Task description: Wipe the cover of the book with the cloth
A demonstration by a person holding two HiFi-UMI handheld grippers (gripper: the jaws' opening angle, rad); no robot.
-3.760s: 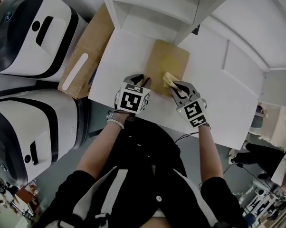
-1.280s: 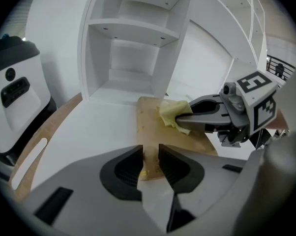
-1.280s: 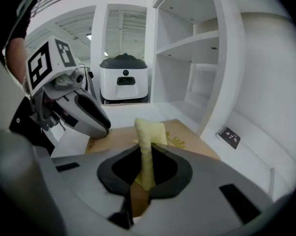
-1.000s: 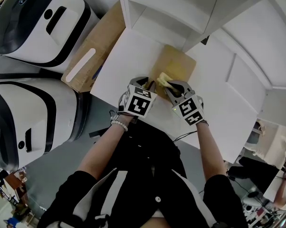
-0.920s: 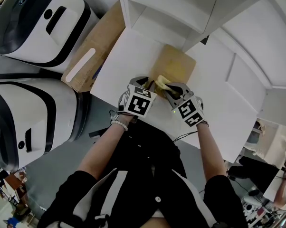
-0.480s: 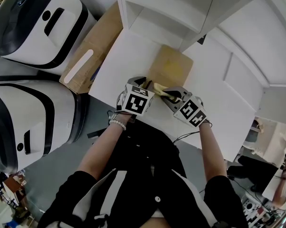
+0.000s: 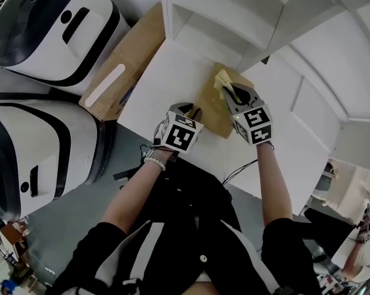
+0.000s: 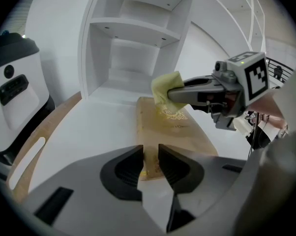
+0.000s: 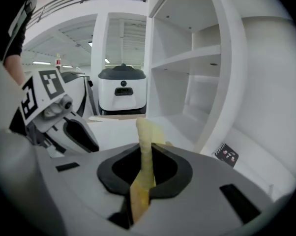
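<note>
2 white-and-black machines [image 7: 50, 35] stand left of the white table [image 7: 166, 72], which has a white shelf unit [image 7: 234, 11] at its far edge. The tan book [image 7: 212, 112] lies flat on the table, its cover showing faint gold print. The right gripper [image 7: 232, 91] clamps the yellow cloth [image 7: 222, 78] at the book's far end, and the left gripper [image 7: 190, 110] holds its jaws slightly apart over the near edge.
</note>
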